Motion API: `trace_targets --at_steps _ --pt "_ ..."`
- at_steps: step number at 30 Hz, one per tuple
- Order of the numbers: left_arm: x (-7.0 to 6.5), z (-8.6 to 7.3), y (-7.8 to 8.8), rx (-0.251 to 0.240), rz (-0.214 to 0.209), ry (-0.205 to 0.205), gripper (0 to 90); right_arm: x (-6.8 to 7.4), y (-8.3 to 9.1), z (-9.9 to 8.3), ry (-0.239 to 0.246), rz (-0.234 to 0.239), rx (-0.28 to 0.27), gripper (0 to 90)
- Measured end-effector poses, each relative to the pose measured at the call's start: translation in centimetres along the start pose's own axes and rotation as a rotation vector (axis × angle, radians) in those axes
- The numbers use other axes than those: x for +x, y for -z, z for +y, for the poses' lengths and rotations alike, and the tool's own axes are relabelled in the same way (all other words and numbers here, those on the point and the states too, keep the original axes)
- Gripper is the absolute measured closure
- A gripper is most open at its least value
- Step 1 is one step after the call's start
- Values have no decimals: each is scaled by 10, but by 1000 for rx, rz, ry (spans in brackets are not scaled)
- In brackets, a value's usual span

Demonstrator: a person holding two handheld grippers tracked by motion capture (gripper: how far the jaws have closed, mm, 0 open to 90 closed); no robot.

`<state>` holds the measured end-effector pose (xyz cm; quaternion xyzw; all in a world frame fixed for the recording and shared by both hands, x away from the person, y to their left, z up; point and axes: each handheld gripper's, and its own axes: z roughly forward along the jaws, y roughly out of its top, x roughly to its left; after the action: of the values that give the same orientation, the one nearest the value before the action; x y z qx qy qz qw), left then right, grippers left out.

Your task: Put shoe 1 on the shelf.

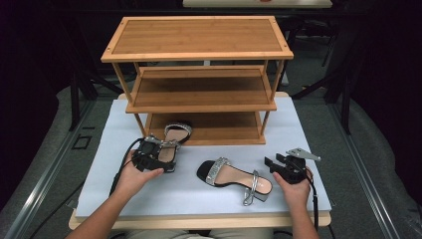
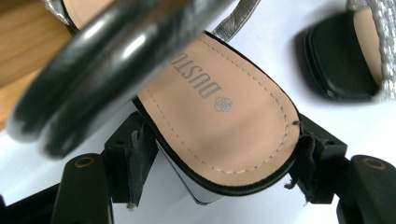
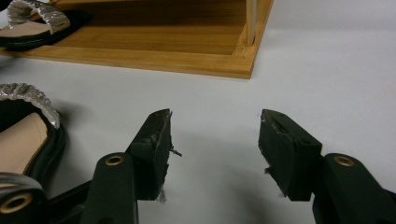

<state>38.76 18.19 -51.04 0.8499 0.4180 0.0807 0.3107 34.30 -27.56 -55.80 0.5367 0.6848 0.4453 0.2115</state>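
Observation:
A black sandal with a silver strap [image 1: 174, 137] is held by its heel in my left gripper [image 1: 165, 157], its toe resting on the bottom shelf of the wooden rack [image 1: 214, 134]. In the left gripper view the tan insole [image 2: 224, 116] sits between the two pads [image 2: 135, 158], which press on the heel's sides, so my left gripper [image 2: 224, 182] is shut on it. The matching sandal [image 1: 234, 177] lies flat on the white table, toe to the left. My right gripper [image 1: 272, 162] hovers just right of its heel, open and empty [image 3: 215, 149], with that sandal [image 3: 23, 135] at its left.
The three-tier wooden rack [image 1: 199, 55] stands at the back middle of the white table top [image 1: 298, 134]; its upper two shelves are bare. The rack's bottom board [image 3: 163, 51] lies ahead of the right gripper. Dark floor and metal stands surround the table.

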Motion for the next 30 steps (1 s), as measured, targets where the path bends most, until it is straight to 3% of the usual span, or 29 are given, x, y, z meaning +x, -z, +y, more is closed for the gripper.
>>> trace_targets --at_steps 8,15,24,30 --pt "-3 19 -14 -1 37 44 315 -1 0 0 -7 5 -11 436" --pt "3 36 -27 3 60 63 316 -2 0 0 -10 10 -12 436" --pt "14 49 -39 -5 57 95 316 -3 0 0 -9 9 -7 436" --pt "19 52 -45 -11 57 93 317 -3 0 0 -9 10 -7 436"
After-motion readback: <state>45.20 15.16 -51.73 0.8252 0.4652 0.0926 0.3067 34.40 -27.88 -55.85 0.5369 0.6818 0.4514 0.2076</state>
